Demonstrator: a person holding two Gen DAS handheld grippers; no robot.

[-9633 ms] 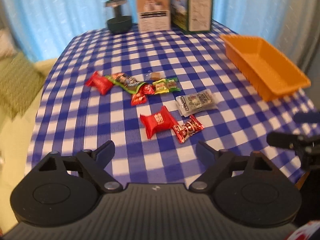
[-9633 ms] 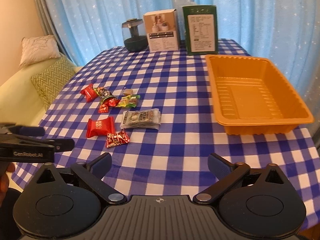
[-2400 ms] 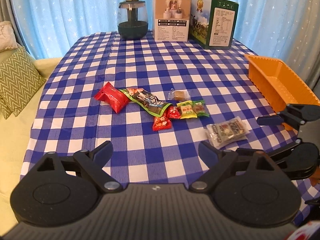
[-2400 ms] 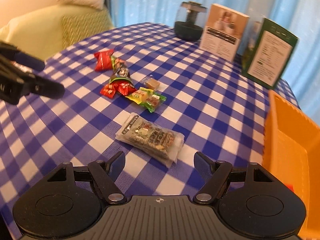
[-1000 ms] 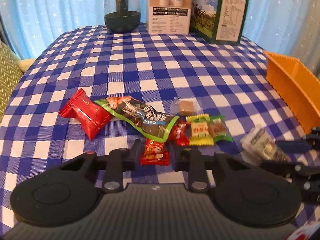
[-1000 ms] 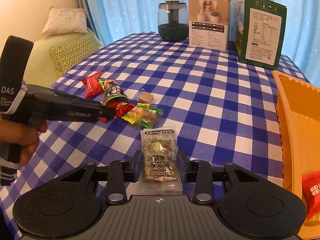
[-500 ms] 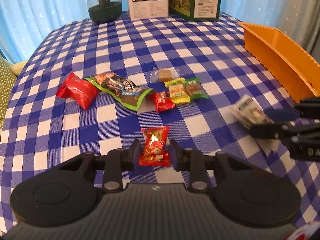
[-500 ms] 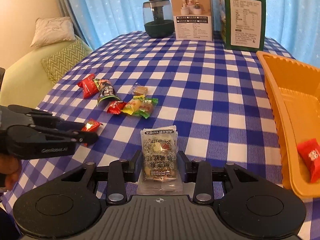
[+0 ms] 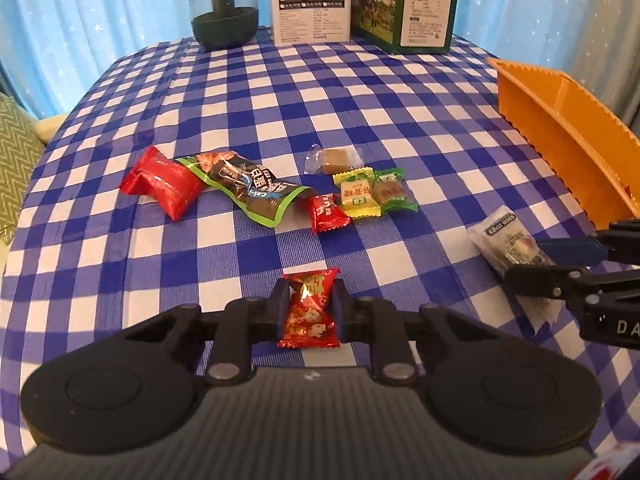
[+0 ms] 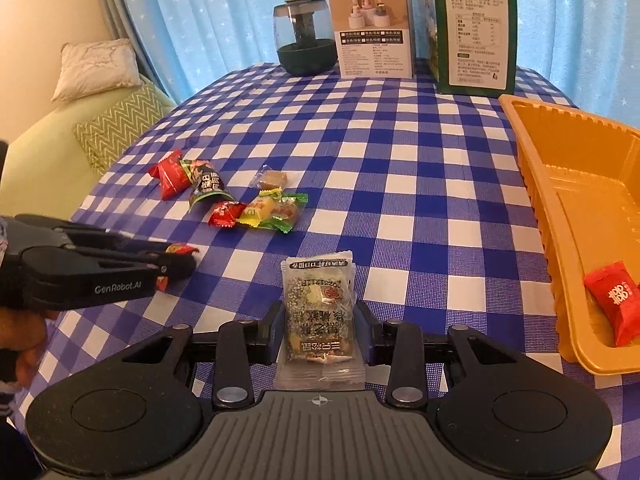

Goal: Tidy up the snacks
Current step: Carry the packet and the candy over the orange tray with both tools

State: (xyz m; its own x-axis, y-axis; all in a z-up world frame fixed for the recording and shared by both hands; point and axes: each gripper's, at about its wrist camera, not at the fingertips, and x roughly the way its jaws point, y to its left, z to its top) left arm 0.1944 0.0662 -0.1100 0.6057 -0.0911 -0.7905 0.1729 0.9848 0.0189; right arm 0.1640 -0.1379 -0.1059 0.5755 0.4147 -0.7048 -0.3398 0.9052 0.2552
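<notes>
My left gripper (image 9: 309,300) is closing tight on a small red candy (image 9: 308,322), its pads pressing both sides, held just above the checked tablecloth. From the right wrist view the left gripper (image 10: 192,258) sits low at the left, the candy (image 10: 182,248) peeking from its tips. My right gripper (image 10: 320,320) is shut on a clear nut-bar packet (image 10: 318,300); the left view shows that packet (image 9: 500,236) in the right gripper (image 9: 524,264). The orange tray (image 10: 532,184) at the right holds a red packet (image 10: 612,300).
Still on the cloth lie a red pouch (image 9: 164,182), a green-edged dark packet (image 9: 248,188), a red candy (image 9: 326,212), yellow (image 9: 356,192), green (image 9: 390,190) and clear-wrapped (image 9: 336,158) sweets. A dark jar (image 10: 306,44) and two boxes (image 10: 374,28) stand at the back. A sofa (image 10: 48,136) is left.
My left gripper drew back from the cluster of snacks with the small red candy between its fingers. The right gripper kept its hold on the clear packet and rolled slightly.
</notes>
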